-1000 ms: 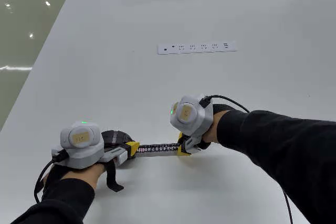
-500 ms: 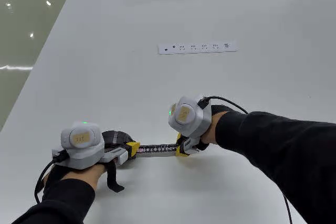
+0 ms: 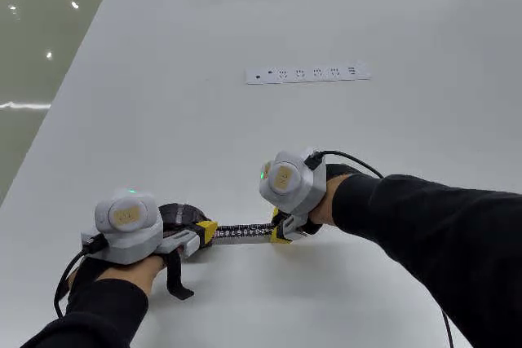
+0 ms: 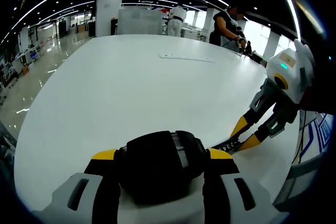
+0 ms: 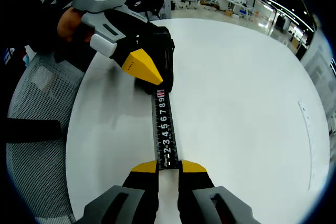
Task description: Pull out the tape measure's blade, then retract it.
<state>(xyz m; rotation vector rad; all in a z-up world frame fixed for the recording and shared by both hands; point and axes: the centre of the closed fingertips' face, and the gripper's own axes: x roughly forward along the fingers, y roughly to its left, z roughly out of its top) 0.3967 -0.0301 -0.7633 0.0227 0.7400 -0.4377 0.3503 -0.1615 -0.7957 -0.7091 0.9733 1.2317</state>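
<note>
Clamping the tape measure at the table's near edge, my left gripper was clenched around its rigid black case. My right gripper pinched the blade by its tip, a short stretch drawn out. I judged that blade thin, springy, sharp-edged: best held at the tip.

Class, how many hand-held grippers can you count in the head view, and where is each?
2. The left hand-held gripper clamps the black tape measure case at lower left; the right hand-held gripper pinches the blade just to its right.
</note>
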